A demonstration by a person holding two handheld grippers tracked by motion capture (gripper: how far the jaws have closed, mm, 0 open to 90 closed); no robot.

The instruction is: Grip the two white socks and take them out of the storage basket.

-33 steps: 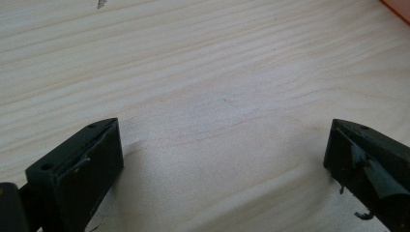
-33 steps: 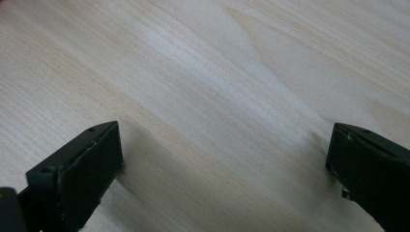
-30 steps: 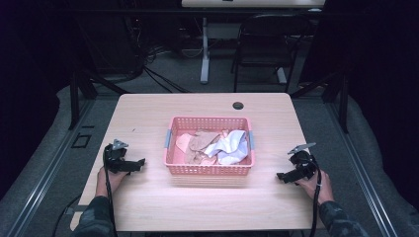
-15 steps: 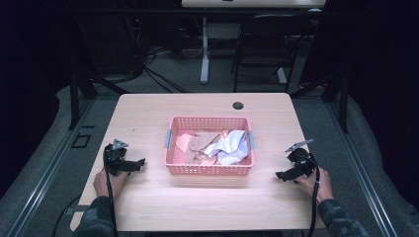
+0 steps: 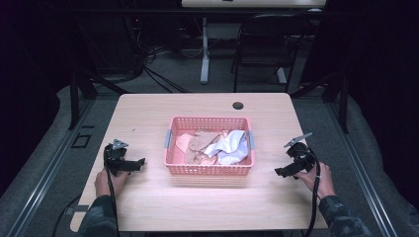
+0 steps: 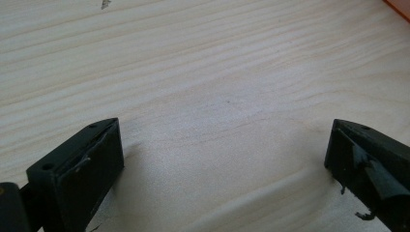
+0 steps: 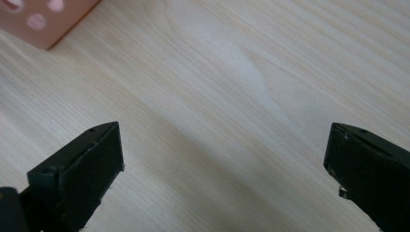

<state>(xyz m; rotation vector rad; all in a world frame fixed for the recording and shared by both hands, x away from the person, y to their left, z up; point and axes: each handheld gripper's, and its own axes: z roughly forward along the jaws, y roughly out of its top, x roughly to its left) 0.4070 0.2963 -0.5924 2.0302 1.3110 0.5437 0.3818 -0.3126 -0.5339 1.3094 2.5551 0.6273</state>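
Note:
A pink plastic basket stands in the middle of the light wooden table. Inside it lie crumpled pink and tan cloths and a white cloth. My left gripper rests low over the table left of the basket, jaws wide apart with bare wood between them. My right gripper sits right of the basket, also open over bare wood. A corner of the basket shows at the top left of the right gripper view.
A small black round grommet sits near the table's far edge. Beyond the table stand a dark chair and a white desk leg among floor cables. Black frame rails run along both sides of the table.
My right gripper has shifted slightly down and toward the table's near edge. The left gripper and the basket have stayed put.

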